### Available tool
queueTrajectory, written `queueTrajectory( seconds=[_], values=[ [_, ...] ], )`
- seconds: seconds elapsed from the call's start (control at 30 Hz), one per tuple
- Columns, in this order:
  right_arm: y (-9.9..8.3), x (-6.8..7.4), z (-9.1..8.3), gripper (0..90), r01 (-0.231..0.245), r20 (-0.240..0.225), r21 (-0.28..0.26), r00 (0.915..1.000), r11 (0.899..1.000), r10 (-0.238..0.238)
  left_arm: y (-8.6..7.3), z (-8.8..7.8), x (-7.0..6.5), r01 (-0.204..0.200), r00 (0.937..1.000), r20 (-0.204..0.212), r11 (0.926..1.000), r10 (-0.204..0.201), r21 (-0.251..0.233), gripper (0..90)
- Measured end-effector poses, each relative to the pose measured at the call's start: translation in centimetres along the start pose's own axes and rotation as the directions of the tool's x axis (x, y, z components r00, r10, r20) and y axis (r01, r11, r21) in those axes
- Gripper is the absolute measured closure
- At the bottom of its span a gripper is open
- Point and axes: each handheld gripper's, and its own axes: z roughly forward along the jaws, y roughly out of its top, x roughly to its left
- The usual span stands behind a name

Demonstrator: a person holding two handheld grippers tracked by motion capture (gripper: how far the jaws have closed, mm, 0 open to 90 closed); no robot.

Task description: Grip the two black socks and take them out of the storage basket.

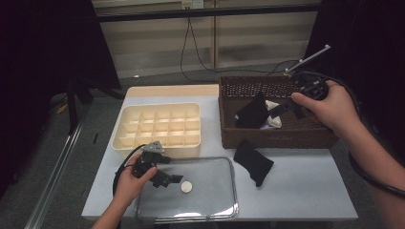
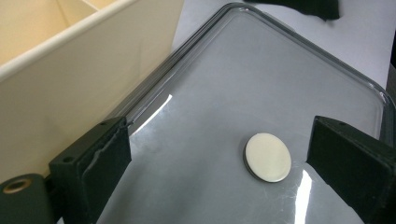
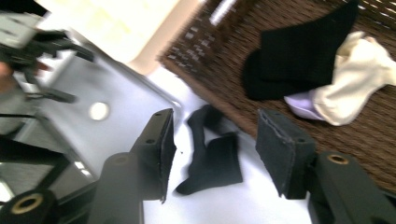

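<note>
One woven basket sat at the right of the table, and in it lay three socks: one black sock, one cream sock beside it, and a pale lilac one partly tucked under the cream one. A fourth sock, black as well, lay on the table just in front of the basket's near wall. The right gripper was held over the basket's right end, its jaws half apart with nothing between them; in the right gripper view the black sock on the table showed through the gap, well below.

One cream organizer box with many small compartments stood at the left. Just in front of it lay one clear lid, carrying one round white disc. The left gripper hovered low over the lid, jaws wide, the disc between them but nearer the right-hand jaw in the left gripper view, apart from both.
</note>
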Motion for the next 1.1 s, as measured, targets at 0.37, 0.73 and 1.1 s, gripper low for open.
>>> queueTrajectory(
  seconds=[0.37,0.73,1.1],
  values=[
    [1.4,-2.6,4.1,30.7,-0.018,0.036,-0.009,0.9992,1.000,0.019,0.0,0.1,0.2,0.003,1.0000,0.001,1.0000,-0.003,-0.002,6.1],
    [2.5,-4.5,7.1,18.9,-0.027,0.069,-0.003,0.9973,1.000,0.027,-0.1,-0.2,0.3,0.004,1.0000,0.005,0.9999,-0.004,-0.014,6.1],
    [2.5,-6.5,10.0,9.4,-0.051,0.093,0.011,0.9944,0.999,0.050,-0.2,-0.1,0.3,-0.001,1.0000,0.004,0.9999,0.001,-0.013,6.1]
  ],
)
